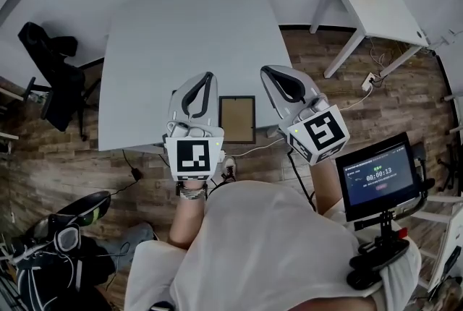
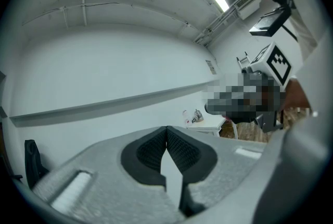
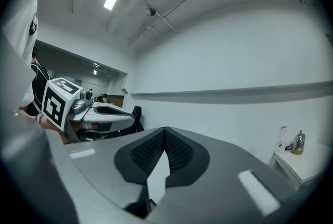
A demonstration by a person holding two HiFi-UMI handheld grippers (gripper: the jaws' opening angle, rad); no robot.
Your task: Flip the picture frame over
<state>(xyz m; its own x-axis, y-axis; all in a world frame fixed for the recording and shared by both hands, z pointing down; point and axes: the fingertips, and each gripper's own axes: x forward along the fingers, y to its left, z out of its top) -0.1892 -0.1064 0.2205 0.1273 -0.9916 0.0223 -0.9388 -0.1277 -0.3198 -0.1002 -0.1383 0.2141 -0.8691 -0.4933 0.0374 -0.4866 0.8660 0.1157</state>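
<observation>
A small picture frame with a dark rim and a brown panel facing up lies flat on the white table, close to its near edge. My left gripper hovers just left of the frame and my right gripper just right of it, both above the table and not touching it. In the left gripper view the black pads meet with nothing between them; the same holds for the pads in the right gripper view. Both grippers point level towards the far wall, so neither gripper view shows the frame.
A black office chair stands left of the table. A small white side table with bottles is at the far right. A screen on a stand sits near my right side. Bags and cables lie on the wooden floor.
</observation>
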